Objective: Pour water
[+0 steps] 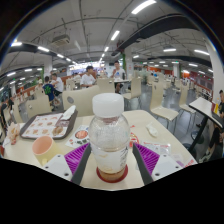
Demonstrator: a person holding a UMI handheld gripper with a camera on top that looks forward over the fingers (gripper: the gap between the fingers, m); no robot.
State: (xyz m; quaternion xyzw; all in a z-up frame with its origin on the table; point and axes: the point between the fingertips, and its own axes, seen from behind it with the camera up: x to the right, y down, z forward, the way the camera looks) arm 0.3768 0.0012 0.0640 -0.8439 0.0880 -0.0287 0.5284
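**Bottle upright in my jaws, cup waiting off to the side**

Bottle (pixel 110 140) is what this job turns on: a clear plastic one with a white cap, a pale label band round its middle and a reddish ring at its base. It stands straight up between my two fingers, whose purple pads (pixel 78 156) sit against its lower body on either side. I see no gap at either pad, so I judge my jaws closed on it at about the bottle's own width. Whether its base rests on the tabletop (pixel 170 135) or hangs just above it I cannot tell, since my own housing hides that spot.

I hold it low on the body, which I think makes sense: the neck and cap stay free, and the weight sits near my grip when I tip it. The cap looks to be in place, so it would have to come off before any water runs.

An orange cup (pixel 43 149) stands near the bottle toward the tabletop's left edge, apart from my fingers; I take it for the likely target. Farther back on that side lies a tray (pixel 45 124) of things too small to name. Beyond are more tables, chairs and seated people (pixel 88 77) under strip lights.
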